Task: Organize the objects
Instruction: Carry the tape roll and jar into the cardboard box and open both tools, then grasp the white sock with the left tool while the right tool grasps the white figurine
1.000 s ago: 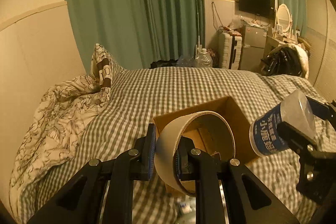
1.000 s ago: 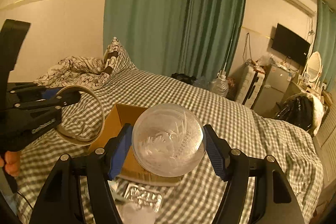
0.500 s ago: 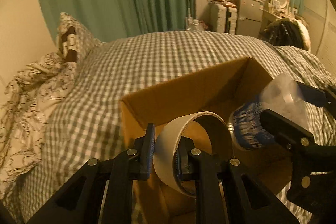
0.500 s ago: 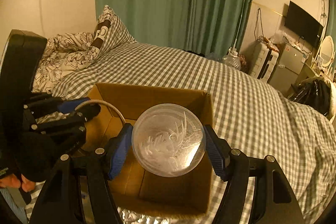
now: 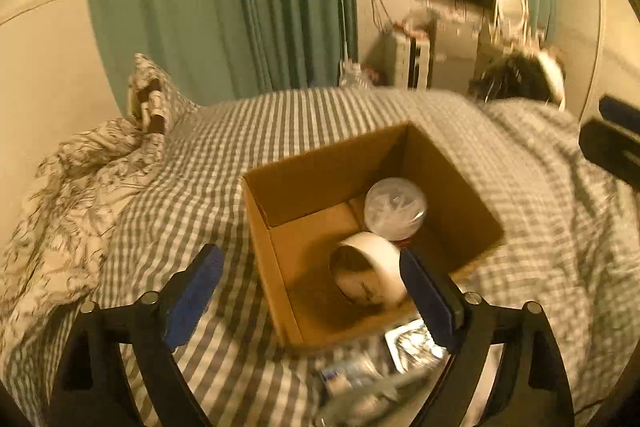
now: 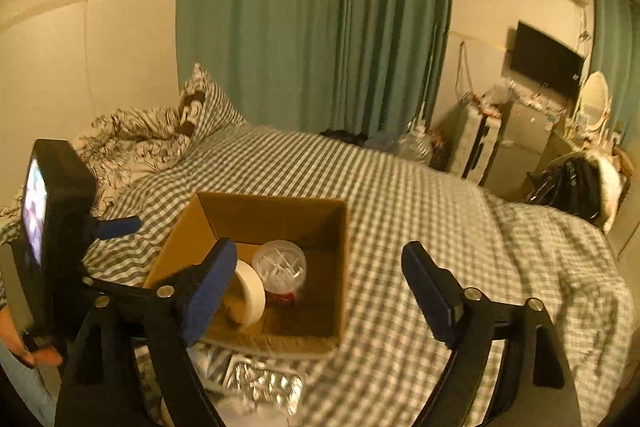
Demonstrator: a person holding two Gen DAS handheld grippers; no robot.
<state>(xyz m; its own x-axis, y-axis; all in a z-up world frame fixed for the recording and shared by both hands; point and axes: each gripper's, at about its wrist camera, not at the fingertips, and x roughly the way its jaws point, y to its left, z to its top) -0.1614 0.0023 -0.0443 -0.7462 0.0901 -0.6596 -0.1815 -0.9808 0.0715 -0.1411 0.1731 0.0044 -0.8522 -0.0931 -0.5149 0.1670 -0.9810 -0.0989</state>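
I see the tape roll (image 5: 370,273) and the clear tub (image 5: 395,206) side by side in the cardboard box (image 5: 264,227) on the checked bed (image 5: 320,119). My left claw (image 5: 310,291) is wide open and holds nothing. My right claw (image 6: 320,287) is wide open too, above the box. A foil pack (image 6: 264,383) lies just beside the box.

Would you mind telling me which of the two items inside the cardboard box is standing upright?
The clear plastic container stands upright with its lid facing up, against the tape roll, which rests on its edge. Both sit inside the cardboard box.
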